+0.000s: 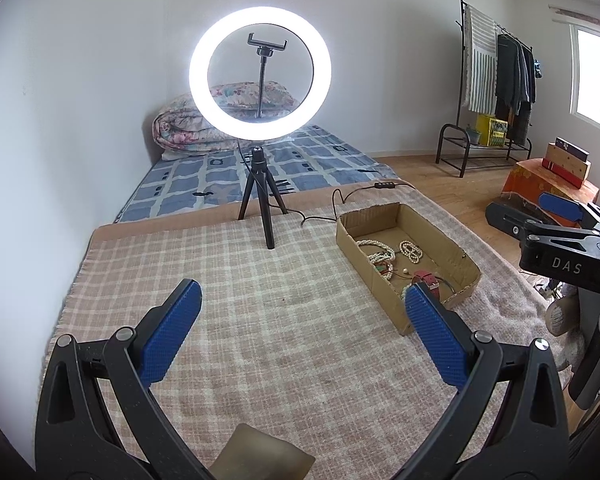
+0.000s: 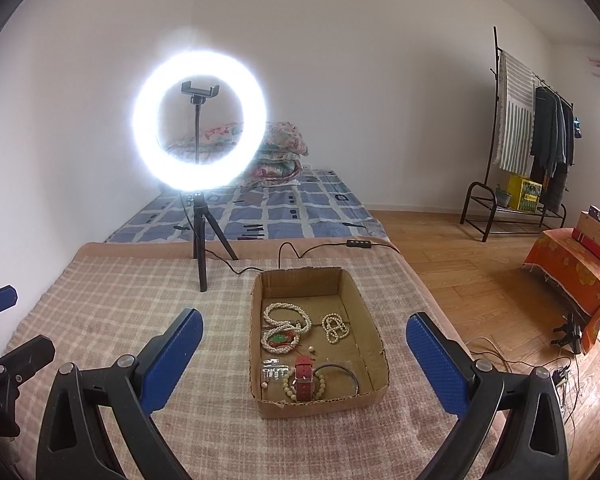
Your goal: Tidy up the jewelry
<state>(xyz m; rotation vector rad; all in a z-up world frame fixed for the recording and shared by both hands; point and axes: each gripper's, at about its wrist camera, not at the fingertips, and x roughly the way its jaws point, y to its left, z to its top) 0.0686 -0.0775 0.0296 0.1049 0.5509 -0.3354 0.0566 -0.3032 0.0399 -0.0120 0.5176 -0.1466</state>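
1. Jewelry lies in one open cardboard box (image 2: 260, 344) on a checked blanket (image 2: 120, 320); nothing is held.
2. Right gripper (image 2: 304, 344) hovers over the blanket with its two blue fingers (image 2: 172, 356) spread wide. In its view the box sits between the fingers, at 12 o'clock, not touching them.
3. Left gripper (image 1: 304, 316) is likewise spread wide and empty. In its view the box (image 1: 364, 244) lies at about 2 o'clock, just beyond the right-hand finger (image 1: 436, 332), which overlaps the box's near corner.
4. Counted in the right view: at least two white bead strands, a tangled one (image 2: 286, 326) at the box's 10 o'clock and a smaller loop (image 2: 336, 328) at its 1 o'clock.
5. One red strap watch (image 2: 303, 376) lies near the front wall at 6 o'clock, across one bead bracelet (image 2: 286, 386).
6. One thin dark bangle (image 2: 342, 372) lies at 5 o'clock, just beside the watch.
7. One clear packet (image 2: 272, 370) lies at 7 o'clock; small loose pieces near the middle are too tiny to identify.
8. One lit ring light (image 2: 200, 120) on a tripod stands on the blanket at 11 o'clock from the box, well apart.
9. The right gripper (image 1: 560, 236) shows at 3 o'clock in the left view.
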